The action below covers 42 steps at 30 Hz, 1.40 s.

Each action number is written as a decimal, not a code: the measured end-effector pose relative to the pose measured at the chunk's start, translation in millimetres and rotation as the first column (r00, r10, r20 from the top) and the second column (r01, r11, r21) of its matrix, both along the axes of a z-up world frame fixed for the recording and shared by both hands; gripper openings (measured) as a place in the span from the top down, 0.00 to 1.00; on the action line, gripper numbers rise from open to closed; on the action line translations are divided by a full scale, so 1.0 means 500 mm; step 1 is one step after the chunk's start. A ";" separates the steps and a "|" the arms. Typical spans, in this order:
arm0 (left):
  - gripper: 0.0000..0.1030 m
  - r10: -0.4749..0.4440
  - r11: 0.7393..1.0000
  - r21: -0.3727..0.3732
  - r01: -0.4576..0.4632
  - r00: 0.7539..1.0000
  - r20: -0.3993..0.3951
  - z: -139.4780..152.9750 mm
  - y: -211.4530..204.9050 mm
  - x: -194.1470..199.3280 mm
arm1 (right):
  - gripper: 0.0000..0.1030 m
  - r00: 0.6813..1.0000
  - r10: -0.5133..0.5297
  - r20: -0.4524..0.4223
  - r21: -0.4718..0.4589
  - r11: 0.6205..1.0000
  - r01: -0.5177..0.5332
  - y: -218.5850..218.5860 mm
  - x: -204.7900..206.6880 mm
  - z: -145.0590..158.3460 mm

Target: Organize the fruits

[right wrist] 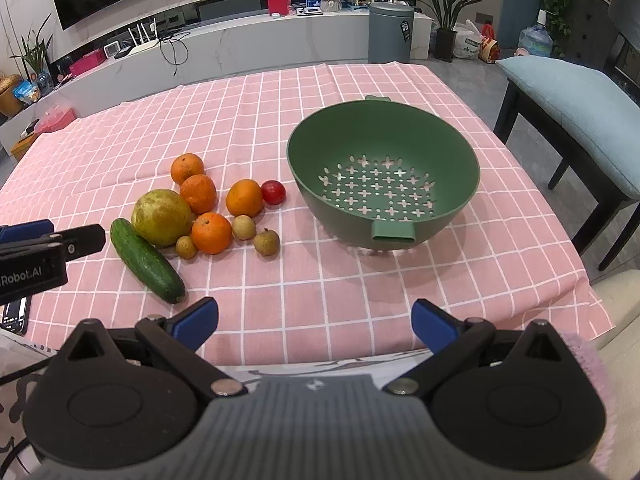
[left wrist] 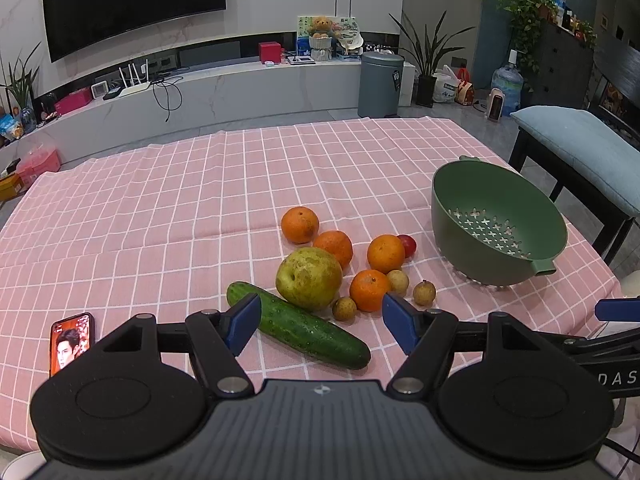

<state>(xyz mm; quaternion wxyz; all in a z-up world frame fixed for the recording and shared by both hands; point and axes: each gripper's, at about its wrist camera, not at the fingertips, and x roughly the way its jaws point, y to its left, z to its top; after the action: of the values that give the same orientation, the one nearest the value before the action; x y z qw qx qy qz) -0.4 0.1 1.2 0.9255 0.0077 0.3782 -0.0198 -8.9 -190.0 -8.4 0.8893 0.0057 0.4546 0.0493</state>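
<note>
Fruits heaped on pink checked cloth (left wrist: 160,200) lie at twelve o'clock of the wide-apart left gripper (left wrist: 316,320), long green cucumber (left wrist: 300,326) nearest, its axis running ten-to-four; the right gripper (right wrist: 314,326) is likewise spread

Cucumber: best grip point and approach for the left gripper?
Take the cucumber at mid-length, from above, fingers across its narrow width. It lies flat and diagonal, far end beside the pear, near end free. The left gripper is open above it; rotating to square with its axis probably helps.
</note>
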 end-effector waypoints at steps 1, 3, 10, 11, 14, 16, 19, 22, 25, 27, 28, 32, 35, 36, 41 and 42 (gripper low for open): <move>0.21 0.000 1.000 -0.001 0.000 1.000 0.000 0.000 0.000 0.000 | 0.04 1.000 0.000 -0.001 -0.001 1.000 0.000 0.000 0.001 0.000; 0.21 0.000 1.000 -0.002 0.000 1.000 -0.001 0.000 0.000 0.000 | 0.04 1.000 0.001 -0.002 0.001 1.000 -0.001 0.001 0.002 -0.001; 0.21 -0.002 1.000 -0.004 0.002 1.000 -0.008 -0.002 0.004 0.004 | 0.04 1.000 0.004 -0.003 0.010 1.000 -0.004 0.000 0.006 -0.003; 0.21 -0.002 1.000 -0.010 0.002 1.000 -0.013 -0.002 0.006 0.005 | 0.04 1.000 0.006 0.000 0.014 1.000 -0.006 0.000 0.006 -0.004; 0.22 -0.002 0.999 -0.037 0.001 0.999 -0.032 -0.003 0.018 0.014 | 0.04 1.000 0.014 0.019 0.017 1.000 -0.015 0.001 0.008 -0.006; 0.27 -0.005 0.999 -0.052 0.003 0.999 -0.043 -0.006 0.024 0.018 | 0.04 0.999 0.028 0.044 0.015 0.999 -0.029 0.004 0.009 -0.007; 0.31 0.006 0.998 -0.070 -0.011 0.998 -0.069 -0.012 0.037 0.026 | 0.04 0.994 0.058 0.094 0.042 0.997 -0.062 0.006 0.007 -0.006; 0.33 0.022 0.994 -0.106 -0.031 0.996 -0.085 -0.019 0.056 0.030 | 0.07 0.990 0.088 0.111 0.056 0.994 -0.095 0.017 0.018 -0.009; 0.35 0.059 0.985 -0.159 -0.074 0.994 -0.096 -0.026 0.079 0.039 | 0.18 0.987 0.120 0.103 0.062 0.990 -0.126 0.031 0.035 -0.015; 0.36 0.077 0.977 -0.189 -0.098 0.990 -0.115 -0.031 0.093 0.050 | 0.19 0.986 0.143 0.089 0.086 0.985 -0.151 0.038 0.048 -0.019; 0.37 0.081 0.973 -0.205 -0.107 0.988 -0.132 -0.034 0.102 0.056 | 0.19 0.985 0.154 0.081 0.099 0.982 -0.162 0.043 0.057 -0.021; 0.37 0.119 0.958 -0.241 -0.159 0.978 -0.173 -0.053 0.122 0.083 | 0.26 0.982 0.181 0.059 0.126 0.974 -0.187 0.063 0.087 -0.029; 0.37 0.140 0.936 -0.282 -0.210 0.958 -0.250 -0.078 0.137 0.110 | 0.37 0.978 0.204 0.048 0.131 0.969 -0.208 0.078 0.111 -0.039; 0.37 0.144 0.927 -0.298 -0.228 0.950 -0.277 -0.089 0.142 0.119 | 0.38 0.976 0.213 0.045 0.129 0.967 -0.218 0.085 0.120 -0.042; 0.37 0.158 0.923 -0.284 -0.259 0.929 -0.335 -0.135 0.149 0.139 | 0.39 0.971 0.238 0.034 0.158 0.958 -0.240 0.105 0.162 -0.053; 0.37 0.159 0.922 -0.284 -0.263 0.926 -0.342 -0.143 0.151 0.142 | 0.39 0.970 0.240 0.029 0.172 0.955 -0.242 0.107 0.169 -0.055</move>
<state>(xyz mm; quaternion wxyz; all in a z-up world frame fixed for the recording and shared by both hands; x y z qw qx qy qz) 70.6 75.4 -70.5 0.8389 -0.1894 0.5100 0.0183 75.8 -136.4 -35.7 0.8745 0.0280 0.4423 0.1970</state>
